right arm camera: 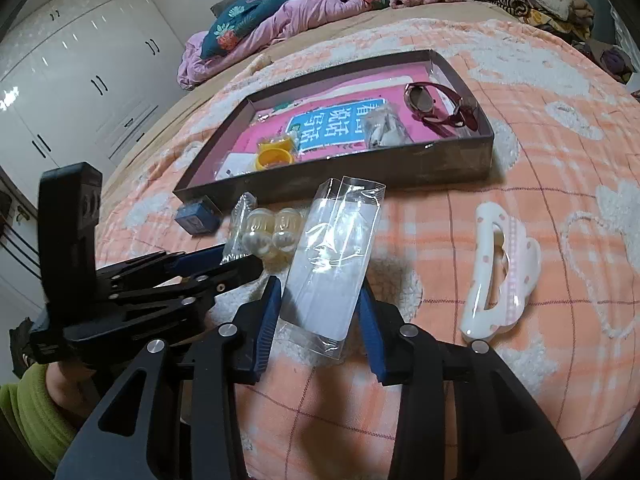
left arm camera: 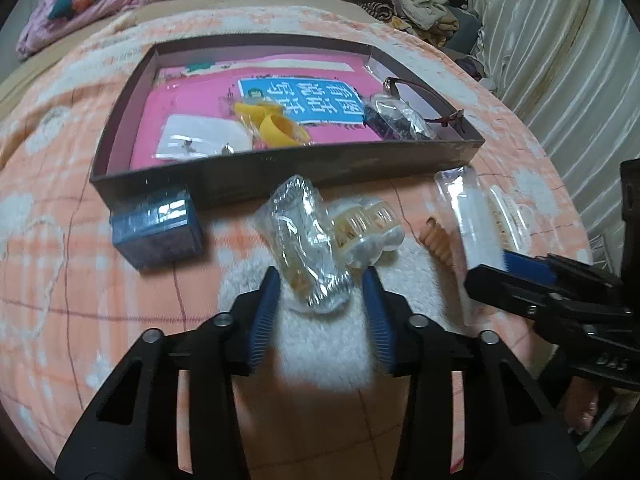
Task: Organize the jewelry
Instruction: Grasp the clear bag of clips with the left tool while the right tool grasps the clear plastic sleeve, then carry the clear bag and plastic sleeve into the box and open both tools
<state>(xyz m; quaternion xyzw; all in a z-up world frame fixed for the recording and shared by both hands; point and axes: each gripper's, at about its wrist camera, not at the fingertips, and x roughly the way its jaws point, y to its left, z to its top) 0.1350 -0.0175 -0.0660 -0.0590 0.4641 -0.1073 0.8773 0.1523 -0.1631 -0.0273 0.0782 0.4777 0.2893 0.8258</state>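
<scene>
My left gripper is shut on the near end of a crinkled clear packet with something gold inside; the blue pads touch both its sides. In the right wrist view my right gripper is shut on a long clear bag with a white card in it, held by its lower part. The left gripper shows at the left of that view, the right gripper at the right of the left wrist view. Beyond both lies a dark shallow box holding a pink book, yellow rings and a dark red watch.
On the peach blanket: a small blue box, two pearl-topped clips just behind the packet, an orange coil tie, and a white and pink hair claw to the right. Piled clothes lie at the far edge, a curtain on the right.
</scene>
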